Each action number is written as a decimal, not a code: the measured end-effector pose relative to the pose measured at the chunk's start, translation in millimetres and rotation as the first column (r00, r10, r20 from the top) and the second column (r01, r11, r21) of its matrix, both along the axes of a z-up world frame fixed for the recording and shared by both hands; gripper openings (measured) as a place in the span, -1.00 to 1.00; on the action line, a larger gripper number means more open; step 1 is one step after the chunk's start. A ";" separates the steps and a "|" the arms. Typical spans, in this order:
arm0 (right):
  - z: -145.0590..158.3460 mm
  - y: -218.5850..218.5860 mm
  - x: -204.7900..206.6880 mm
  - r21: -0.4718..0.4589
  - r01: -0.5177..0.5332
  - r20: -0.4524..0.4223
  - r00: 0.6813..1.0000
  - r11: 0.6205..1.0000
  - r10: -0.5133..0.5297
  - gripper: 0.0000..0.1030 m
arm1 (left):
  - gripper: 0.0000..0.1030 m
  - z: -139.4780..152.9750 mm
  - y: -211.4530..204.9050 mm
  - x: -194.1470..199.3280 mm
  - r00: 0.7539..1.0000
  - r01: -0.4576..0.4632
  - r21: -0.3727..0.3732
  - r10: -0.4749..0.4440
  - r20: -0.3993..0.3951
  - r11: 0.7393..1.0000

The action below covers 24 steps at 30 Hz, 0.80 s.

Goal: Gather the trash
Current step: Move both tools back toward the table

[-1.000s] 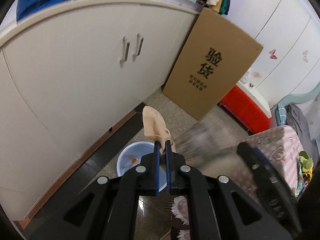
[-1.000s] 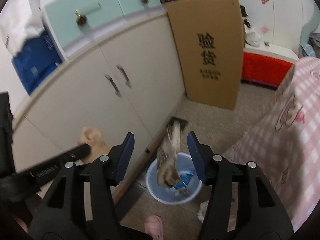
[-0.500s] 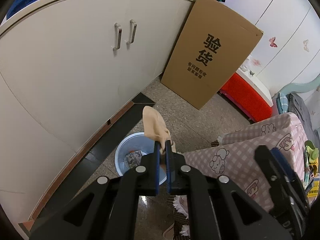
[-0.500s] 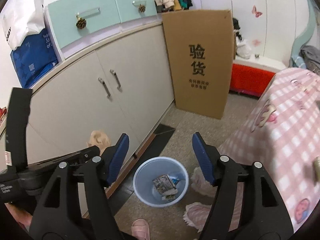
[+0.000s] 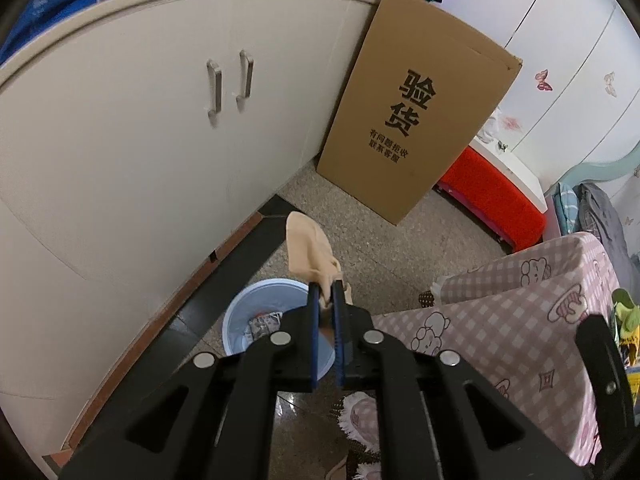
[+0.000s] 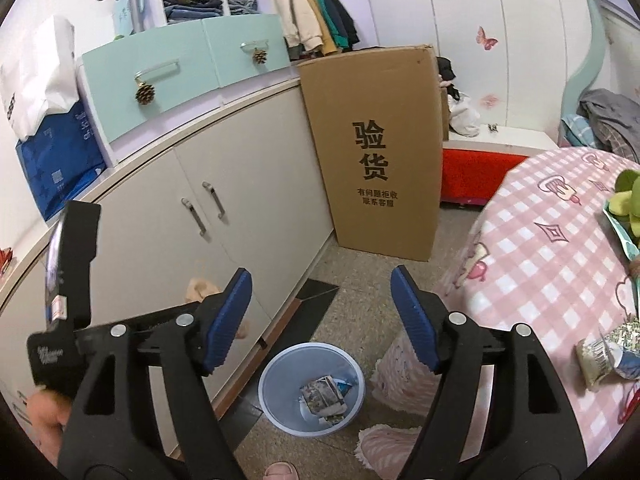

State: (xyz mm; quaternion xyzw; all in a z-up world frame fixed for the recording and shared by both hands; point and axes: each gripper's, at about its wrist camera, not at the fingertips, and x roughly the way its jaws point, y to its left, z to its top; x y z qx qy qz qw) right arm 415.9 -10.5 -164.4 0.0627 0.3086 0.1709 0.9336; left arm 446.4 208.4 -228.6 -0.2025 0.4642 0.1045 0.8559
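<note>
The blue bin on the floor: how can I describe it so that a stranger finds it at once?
Find the long cream cabinet with the tall cardboard box leaning at its end. On the floor between this cabinet and the pink checked tablecloth stands the bin. It alone is round, pale blue and open, with crumpled wrappers inside.

The left gripper (image 5: pixel 327 294) pointed forward and downward, its two blue-padded fingers (image 5: pixel 313 320) pressed close together and pinching a thin, limp beige piece between them. The right gripper (image 6: pixel 322 316) was held level with it on the other side, tilted down, its blue-padded fingers (image 6: pixel 230 316) spread wide apart with nothing between them.
</note>
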 end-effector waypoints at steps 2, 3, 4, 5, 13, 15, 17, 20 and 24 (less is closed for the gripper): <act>-2.0 -4.5 2.2 0.008 0.005 -0.013 1.000 1.000 -0.005 0.38 | -0.22 -7.7 2.9 6.8 0.999 0.001 -0.024 -0.002 -0.043 1.000; -2.5 -5.6 2.4 0.011 0.007 -0.016 1.000 1.000 -0.007 0.38 | 0.07 -9.1 3.8 6.7 0.999 -0.014 -0.021 0.013 -0.047 1.000; -2.9 -7.5 2.5 0.012 0.009 -0.019 1.000 1.000 -0.008 0.38 | 0.12 -8.7 4.2 5.6 0.999 -0.032 -0.008 0.032 -0.040 0.999; -3.2 -8.1 1.8 0.012 0.009 -0.022 1.000 1.000 -0.009 0.38 | 0.16 -8.1 3.3 3.9 0.999 -0.039 0.008 0.040 -0.036 0.999; 7.6 -17.6 -10.9 0.032 0.008 -0.019 1.000 0.999 -0.007 0.38 | 0.20 11.7 -11.3 -15.9 1.000 -0.018 0.000 0.018 0.004 1.000; 13.7 -23.2 -17.3 0.038 0.012 -0.011 1.000 0.999 -0.012 0.38 | 0.22 23.3 -19.7 -22.4 1.000 -0.003 0.006 0.003 0.027 1.000; 20.4 -31.6 -25.7 0.044 0.019 -0.001 1.000 0.999 -0.019 0.38 | 0.23 33.5 -26.7 -28.6 0.999 0.011 0.012 -0.011 0.047 1.000; 28.9 -46.9 -37.9 0.061 0.037 0.008 0.999 0.997 -0.037 0.38 | 0.23 50.1 -40.6 -40.5 0.996 0.035 0.017 -0.037 0.080 0.999; 39.2 -69.7 -55.1 0.068 0.072 0.022 0.997 0.995 -0.074 0.40 | 0.28 69.7 -64.3 -54.9 0.989 0.076 0.029 -0.079 0.121 0.997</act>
